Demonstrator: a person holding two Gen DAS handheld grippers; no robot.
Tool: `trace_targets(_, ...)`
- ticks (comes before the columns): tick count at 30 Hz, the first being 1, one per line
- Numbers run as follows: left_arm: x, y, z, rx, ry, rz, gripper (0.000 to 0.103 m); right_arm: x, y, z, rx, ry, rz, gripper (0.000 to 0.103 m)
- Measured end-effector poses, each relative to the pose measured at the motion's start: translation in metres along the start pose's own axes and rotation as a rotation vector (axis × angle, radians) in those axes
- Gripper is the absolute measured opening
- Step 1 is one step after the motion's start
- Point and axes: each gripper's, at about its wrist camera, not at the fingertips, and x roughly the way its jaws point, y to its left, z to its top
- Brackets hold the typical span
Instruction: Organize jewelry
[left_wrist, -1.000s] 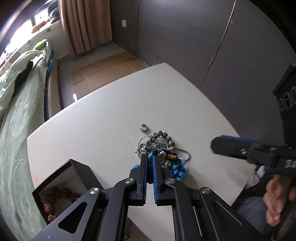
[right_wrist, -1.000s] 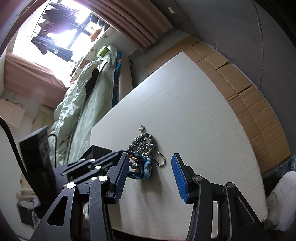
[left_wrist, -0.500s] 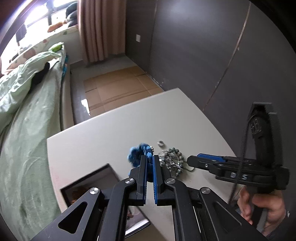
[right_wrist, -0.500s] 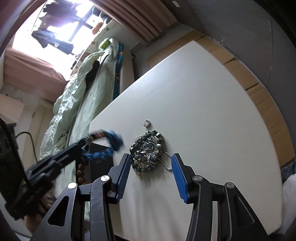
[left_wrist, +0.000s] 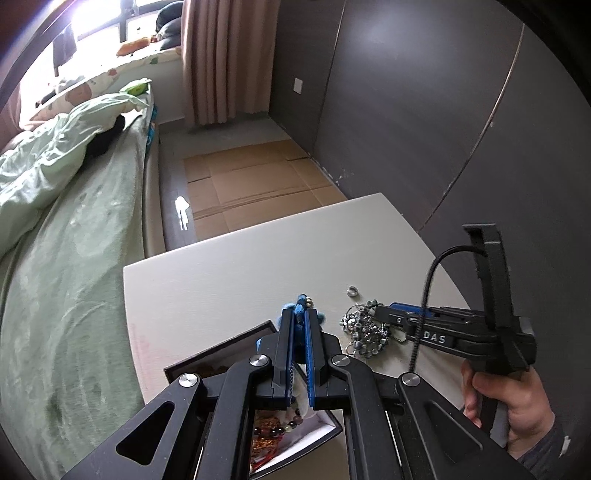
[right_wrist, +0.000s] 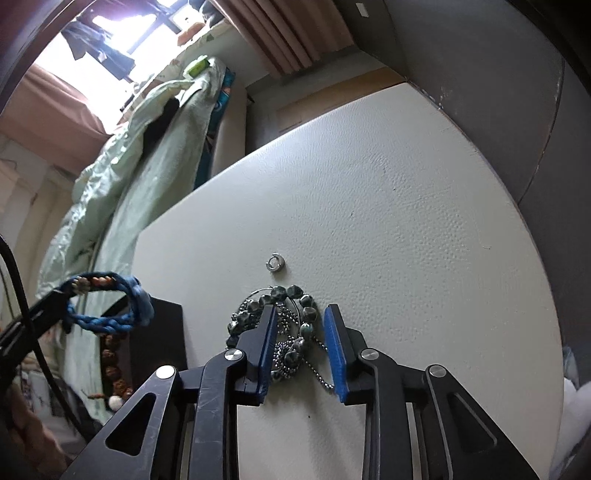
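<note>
My left gripper (left_wrist: 300, 314) is shut on a blue braided bracelet (right_wrist: 107, 321) with beads and holds it in the air over the black jewelry box (left_wrist: 207, 363). The bracelet (left_wrist: 302, 302) pokes out past the fingertips in the left wrist view. My right gripper (right_wrist: 300, 314) is open, its jaws straddling a pile of green-grey beads and ball chain (right_wrist: 288, 325) on the white table (right_wrist: 406, 221). A small silver ring (right_wrist: 274, 263) lies just beyond the pile. The box holds brown bead strings (right_wrist: 110, 365).
The table's left edge borders a bed with green bedding (left_wrist: 55, 240). Cardboard (left_wrist: 251, 184) covers the floor beyond the table. A dark wall (left_wrist: 406, 110) runs along the right side.
My left gripper lifted the blue bracelet off the pile and carried it left over the box. My right gripper moved forward so its open jaws now straddle the bead pile.
</note>
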Motion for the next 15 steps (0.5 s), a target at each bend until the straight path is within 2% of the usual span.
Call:
trace_targets(1,-0.001,0.001,0.0,-0.002,0.0,-0.002,0.005,0.002,0.002,0.001,-0.012,0.003,-0.022,0.026)
trace_targets(5,-0.004,0.003,-0.002,-0.001,-0.004,-0.008,0.005,0.004,0.011,0.002,-0.073,-0.004,-0.106,0.013)
trace_targets(9,-0.006,0.007,-0.002,-0.019,-0.008,-0.019,0.005,0.004,0.025,-0.001,-0.172,0.004,-0.19,0.011)
trace_targets(12,-0.013,0.007,-0.004,-0.023,-0.017,-0.025,0.005,0.0,0.027,-0.004,-0.174,0.018,-0.142,0.01)
trace_targets(15,-0.02,0.009,-0.006,-0.027,-0.027,-0.021,0.005,-0.016,0.024,-0.005,-0.148,-0.017,-0.076,0.01)
